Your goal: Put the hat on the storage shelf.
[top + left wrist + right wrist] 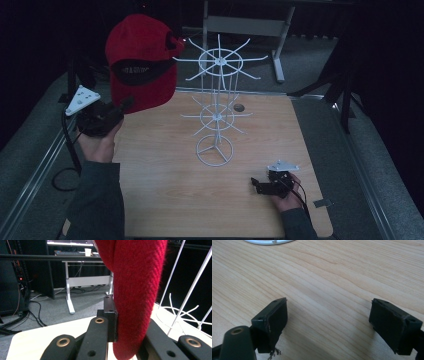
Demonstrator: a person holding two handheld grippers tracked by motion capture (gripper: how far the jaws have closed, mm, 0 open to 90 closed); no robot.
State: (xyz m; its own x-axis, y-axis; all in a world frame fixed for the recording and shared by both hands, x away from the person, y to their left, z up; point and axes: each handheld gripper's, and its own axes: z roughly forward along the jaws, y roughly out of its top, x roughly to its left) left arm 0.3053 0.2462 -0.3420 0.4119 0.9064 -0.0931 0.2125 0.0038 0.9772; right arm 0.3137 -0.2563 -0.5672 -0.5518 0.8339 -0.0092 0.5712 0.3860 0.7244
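you hold a red cap (141, 62) of coarse woven cloth, fuzzy and matt, at upper left. the display rack (218, 107) at centre is thin white-coated wire, smooth. the table (165, 195) looks like pale wood-grain laminate, faintly sheeny. your gripper pads (275, 322) are matt black plastic.

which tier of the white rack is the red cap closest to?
The upper ring of hooks: the red cap, clamped in the left gripper, hangs level with it; the lower ring sits well below.

The high view is dim, its surroundings nearly black, with only the table (165, 200) lit; both gripper views are brighter, their nearest parts softly blurred.
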